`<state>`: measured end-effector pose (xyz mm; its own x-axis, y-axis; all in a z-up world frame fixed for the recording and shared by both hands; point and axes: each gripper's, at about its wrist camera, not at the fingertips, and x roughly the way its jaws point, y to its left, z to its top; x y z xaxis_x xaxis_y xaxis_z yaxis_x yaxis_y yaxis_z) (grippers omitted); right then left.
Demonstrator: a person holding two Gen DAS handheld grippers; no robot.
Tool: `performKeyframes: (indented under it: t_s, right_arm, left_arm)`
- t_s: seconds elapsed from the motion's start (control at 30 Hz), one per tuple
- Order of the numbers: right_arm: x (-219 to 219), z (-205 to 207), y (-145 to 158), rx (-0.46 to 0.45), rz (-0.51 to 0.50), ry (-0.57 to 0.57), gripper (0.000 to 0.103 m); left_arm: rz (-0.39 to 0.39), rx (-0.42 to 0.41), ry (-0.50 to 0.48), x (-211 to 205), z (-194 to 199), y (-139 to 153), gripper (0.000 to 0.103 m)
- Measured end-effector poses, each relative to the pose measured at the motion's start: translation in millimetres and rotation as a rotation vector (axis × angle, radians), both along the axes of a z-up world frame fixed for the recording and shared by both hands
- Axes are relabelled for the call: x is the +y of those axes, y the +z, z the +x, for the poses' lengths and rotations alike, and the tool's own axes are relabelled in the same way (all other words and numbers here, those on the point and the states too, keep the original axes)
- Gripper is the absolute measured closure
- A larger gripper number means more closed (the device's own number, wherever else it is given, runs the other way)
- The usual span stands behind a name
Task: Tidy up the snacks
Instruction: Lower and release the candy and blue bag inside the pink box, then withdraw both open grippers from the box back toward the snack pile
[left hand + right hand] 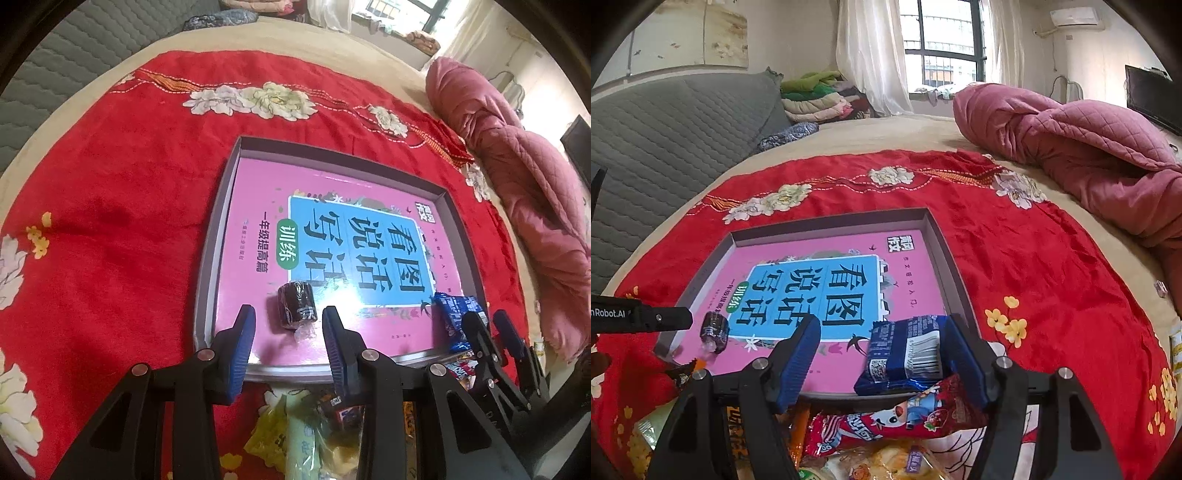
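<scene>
Left tool [289,334] gapes empty over the dark candy [297,303]; right tool [882,354], wide, straddles the blue packet [905,356] at the tray's near edge [827,394].

A small dark-wrapped cylindrical snack [297,303] is lying on its side in the shallow box [218,236], on the pink book cover [258,206] near the front edge. A blue packet [905,354] with a barcode is resting at the box's front right corner, tilted over the rim. Further mixed snack packets [886,424] are lying heaped just outside the box's front edge.
</scene>
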<state>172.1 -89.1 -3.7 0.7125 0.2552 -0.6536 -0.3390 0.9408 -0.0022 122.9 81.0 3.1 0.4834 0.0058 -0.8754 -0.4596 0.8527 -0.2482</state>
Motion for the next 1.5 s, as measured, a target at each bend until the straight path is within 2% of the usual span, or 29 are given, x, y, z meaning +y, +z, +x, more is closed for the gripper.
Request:
performKeyframes:
  t_s: [0.53,0.6,0.67,1.07,1.5]
  right_arm:
    - [7,-14,13,-0.062,0.027,0.058,0.028]
    - [8,-17,16,-0.074,0.034,0.067,0.025]
    - [8,-20,18,-0.087,0.036,0.066,0.019]
    - [2,-32,31,-0.129,0.033,0.047,0.012]
    - [-9,-49,48,-0.146,0.048,0.027,0.011]
  left_arm:
    - [0.022,-0.027,-0.001,-1,-15,17,0.064]
    - [0.033,-0.03,-0.003,-3,-16,19,0.061]
    - [0.047,-0.036,-0.003,-4,-19,22,0.052]
    - [0.057,-0.061,-0.025,-11,-29,34,0.051]
    - [0.039,-0.079,-0.068,-23,-38,43,0.051]
